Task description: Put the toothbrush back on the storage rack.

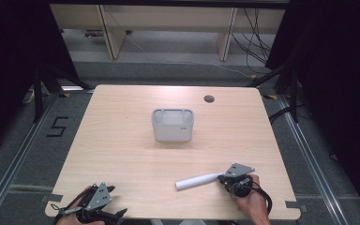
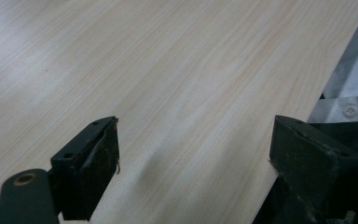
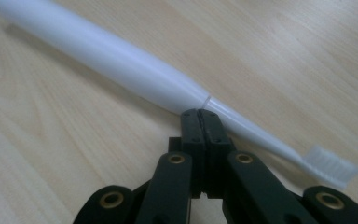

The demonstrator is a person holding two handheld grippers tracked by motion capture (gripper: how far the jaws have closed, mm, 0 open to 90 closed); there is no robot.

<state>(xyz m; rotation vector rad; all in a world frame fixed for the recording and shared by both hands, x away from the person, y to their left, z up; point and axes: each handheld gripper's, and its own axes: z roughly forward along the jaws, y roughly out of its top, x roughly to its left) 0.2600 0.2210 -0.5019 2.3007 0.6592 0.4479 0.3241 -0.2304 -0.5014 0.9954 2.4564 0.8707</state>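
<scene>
White plastic electric toothbrush (image 3: pixel 121 60) lies on the bench (image 1: pixel 122 154) just past my closed, empty right claw (image 3: pixel 200 114). Stiff, light, slick: I'd take the thick handle. Left claw (image 2: pixel 193 149) gapes empty. Beyond stands a grey holder (image 1: pixel 172 125).

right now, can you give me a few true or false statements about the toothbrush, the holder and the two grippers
1. The toothbrush lies flat on the table. True.
2. The toothbrush stands inside the grey holder. False: it lies on the table, well apart from the holder.
3. The left gripper has its jaws spread wide over bare wood. True.
4. The right gripper is wide open. False: its jaws are closed together, right beside the toothbrush's neck.
5. The holder sits at the table's near edge. False: it sits around the middle.
</scene>
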